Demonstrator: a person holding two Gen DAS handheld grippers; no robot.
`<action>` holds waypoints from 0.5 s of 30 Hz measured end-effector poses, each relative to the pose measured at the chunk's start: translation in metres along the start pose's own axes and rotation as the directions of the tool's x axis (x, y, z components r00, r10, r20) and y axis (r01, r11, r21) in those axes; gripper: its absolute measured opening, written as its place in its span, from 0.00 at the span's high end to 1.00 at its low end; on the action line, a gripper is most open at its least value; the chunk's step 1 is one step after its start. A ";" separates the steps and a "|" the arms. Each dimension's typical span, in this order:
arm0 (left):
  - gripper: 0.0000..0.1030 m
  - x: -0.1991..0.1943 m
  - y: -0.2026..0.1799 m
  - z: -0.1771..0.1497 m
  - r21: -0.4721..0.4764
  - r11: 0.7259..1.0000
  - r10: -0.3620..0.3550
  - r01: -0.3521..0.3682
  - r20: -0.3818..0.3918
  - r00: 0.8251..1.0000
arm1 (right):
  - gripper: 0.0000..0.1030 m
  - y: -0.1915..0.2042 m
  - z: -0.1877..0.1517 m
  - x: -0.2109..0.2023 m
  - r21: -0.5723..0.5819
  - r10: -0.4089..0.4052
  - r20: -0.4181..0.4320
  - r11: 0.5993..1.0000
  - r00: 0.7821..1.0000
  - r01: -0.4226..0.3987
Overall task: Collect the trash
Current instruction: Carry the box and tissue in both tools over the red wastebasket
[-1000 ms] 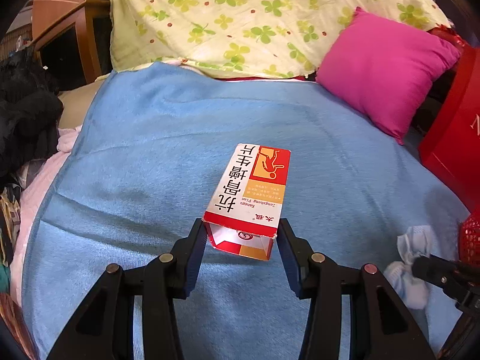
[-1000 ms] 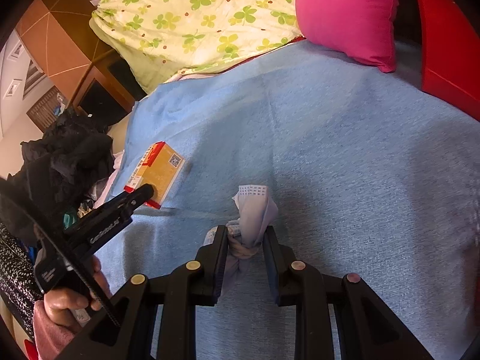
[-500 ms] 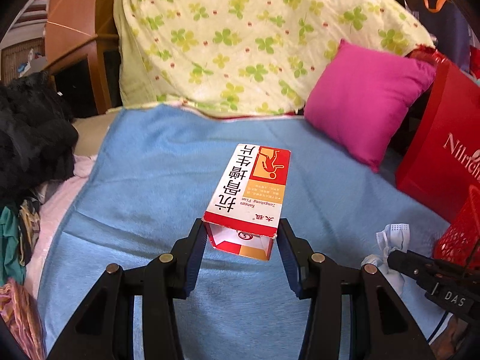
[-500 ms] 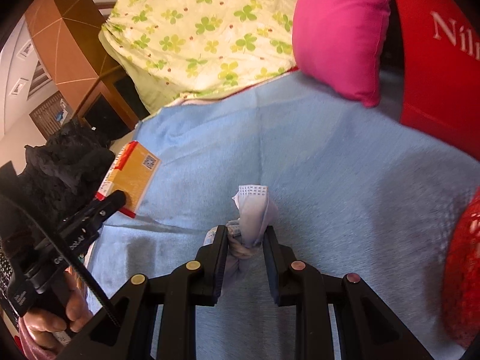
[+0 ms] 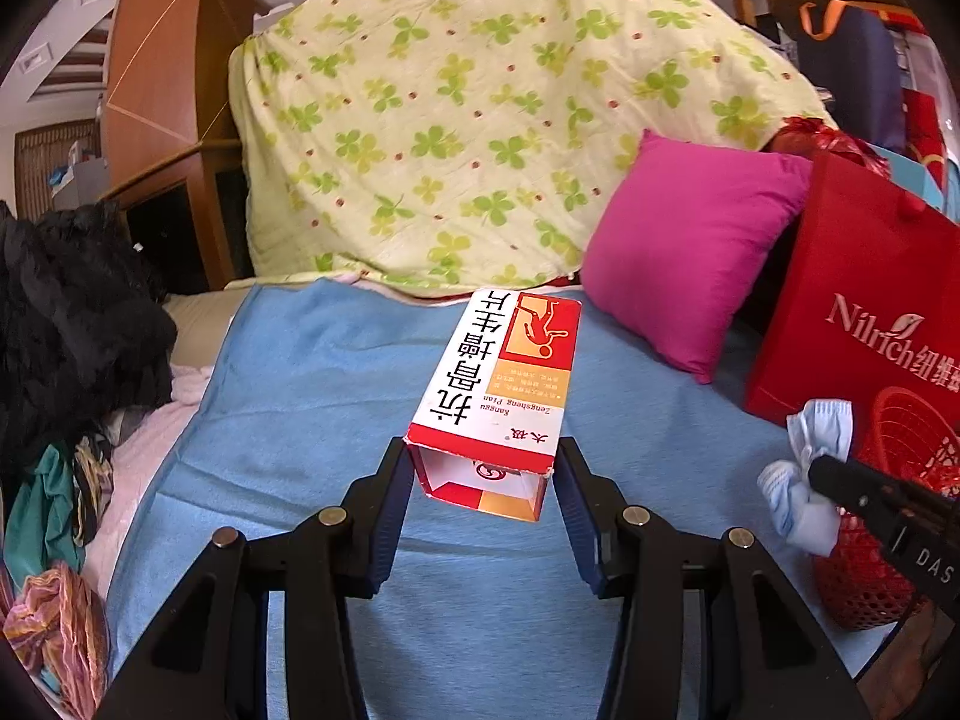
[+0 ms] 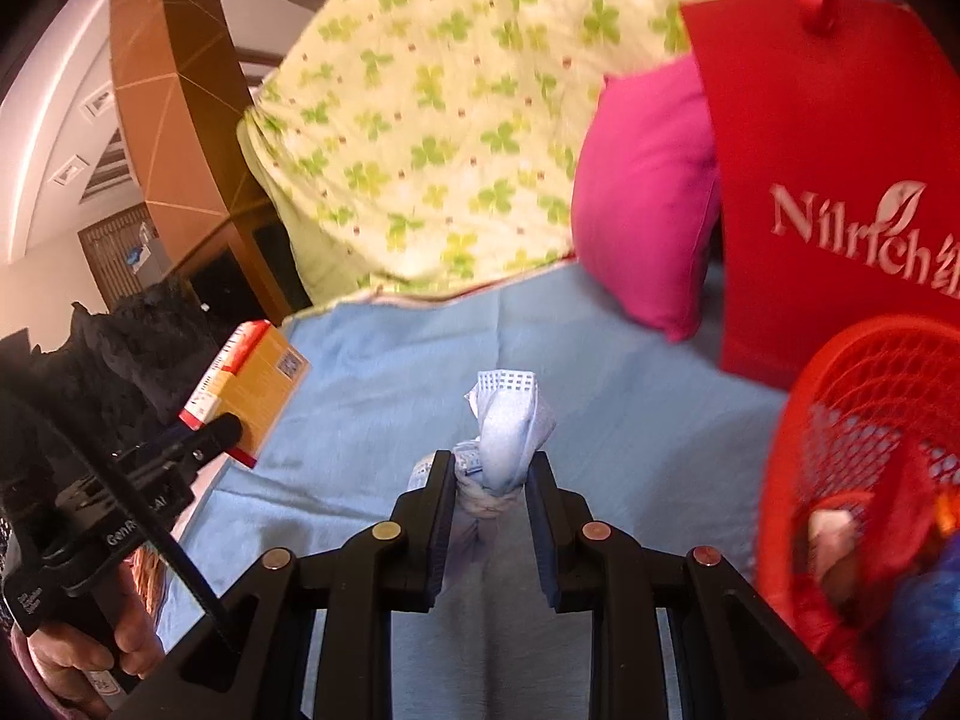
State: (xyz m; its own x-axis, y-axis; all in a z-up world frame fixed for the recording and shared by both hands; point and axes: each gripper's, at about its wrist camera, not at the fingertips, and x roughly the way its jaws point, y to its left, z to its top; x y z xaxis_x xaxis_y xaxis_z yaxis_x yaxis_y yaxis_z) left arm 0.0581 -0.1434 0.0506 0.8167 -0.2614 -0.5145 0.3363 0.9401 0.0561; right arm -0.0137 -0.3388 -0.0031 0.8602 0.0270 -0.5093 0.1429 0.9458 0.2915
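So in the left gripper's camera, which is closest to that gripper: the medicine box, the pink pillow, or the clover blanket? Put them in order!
1. The medicine box: right between the left gripper fingers, held.
2. The pink pillow: farther back, to the right, on the blue cover.
3. The clover blanket: farthest, draped at the back.

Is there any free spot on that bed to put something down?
Yes: the blue blanket lies bare between the dark clothes pile and the pink pillow. The right side is crowded by the red bag and red basket.
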 end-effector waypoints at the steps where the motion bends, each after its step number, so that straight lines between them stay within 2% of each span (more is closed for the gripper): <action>1: 0.52 -0.003 -0.004 0.001 0.006 1.000 -0.001 0.001 0.006 1.000 | 0.75 0.000 0.001 -0.005 -0.007 -0.003 0.018 1.000 1.000 0.004; 15: 0.52 -0.033 -0.048 0.011 0.066 0.997 -0.055 0.050 0.075 0.996 | 0.75 -0.011 0.002 -0.047 0.004 -0.032 0.105 0.999 0.994 0.032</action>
State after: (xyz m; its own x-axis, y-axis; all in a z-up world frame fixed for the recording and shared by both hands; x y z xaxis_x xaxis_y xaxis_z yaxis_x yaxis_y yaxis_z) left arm 0.0203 -0.1827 0.0739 0.8297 -0.3285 -0.4512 0.4069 0.9094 0.0861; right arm -0.0545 -0.3506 0.0191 0.9016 -0.0375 -0.4310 0.1723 0.9449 0.2782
